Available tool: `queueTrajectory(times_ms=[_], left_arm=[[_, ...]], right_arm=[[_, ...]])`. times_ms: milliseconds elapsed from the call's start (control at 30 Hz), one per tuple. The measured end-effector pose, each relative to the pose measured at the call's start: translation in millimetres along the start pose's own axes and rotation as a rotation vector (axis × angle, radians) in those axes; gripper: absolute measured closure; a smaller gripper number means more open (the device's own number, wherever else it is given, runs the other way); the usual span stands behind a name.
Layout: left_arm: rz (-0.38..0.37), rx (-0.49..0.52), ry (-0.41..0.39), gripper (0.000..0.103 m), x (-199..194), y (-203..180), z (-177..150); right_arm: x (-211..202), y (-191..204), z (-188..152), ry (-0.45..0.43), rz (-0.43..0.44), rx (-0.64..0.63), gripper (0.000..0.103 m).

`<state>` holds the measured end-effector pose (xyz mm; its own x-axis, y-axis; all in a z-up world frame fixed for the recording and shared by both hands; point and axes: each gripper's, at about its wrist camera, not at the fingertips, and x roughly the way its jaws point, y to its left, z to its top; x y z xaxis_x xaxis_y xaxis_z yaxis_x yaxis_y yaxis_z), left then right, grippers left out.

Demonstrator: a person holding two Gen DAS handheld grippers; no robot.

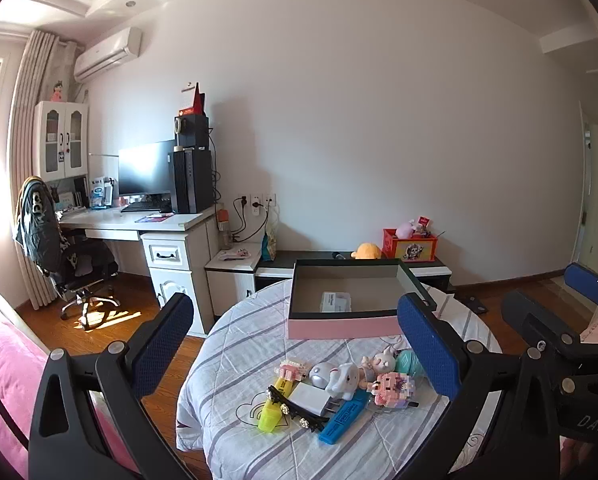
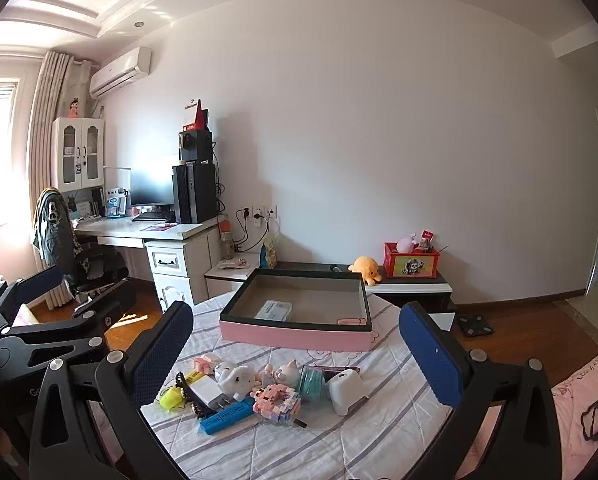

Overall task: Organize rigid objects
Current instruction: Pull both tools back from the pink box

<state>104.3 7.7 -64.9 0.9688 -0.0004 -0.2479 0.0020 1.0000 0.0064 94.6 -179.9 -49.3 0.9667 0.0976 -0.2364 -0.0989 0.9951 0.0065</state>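
A pink open box with dark walls stands at the far side of a round table with a striped cloth. A small white case lies inside it. In front lies a pile of small items: blue highlighter, yellow highlighter, white charger, pink block figure, teal roll, white stool-shaped thing. My left gripper and right gripper are open and empty, above the pile.
Past the table stand a low cabinet with a red toy crate and an orange plush. A desk with monitor and an office chair stand at the left. Pink bedding lies at the left edge.
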Motion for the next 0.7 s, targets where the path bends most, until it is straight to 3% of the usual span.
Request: queueTrajectory(times_ms=[367,700], left_arm=[[-0.009,0.005,-0.073,0.000,-46.6,7.1,6.6],[-0.012,0.004,-0.082,0.000,-55.8,8.8,7.8]], right_arm=[[-48.9,19.9,5.3,-0.073,-0.021,-0.021,0.000],[-56.0,19.6,4.9,-0.091,-0.022,-0.026,0.000]])
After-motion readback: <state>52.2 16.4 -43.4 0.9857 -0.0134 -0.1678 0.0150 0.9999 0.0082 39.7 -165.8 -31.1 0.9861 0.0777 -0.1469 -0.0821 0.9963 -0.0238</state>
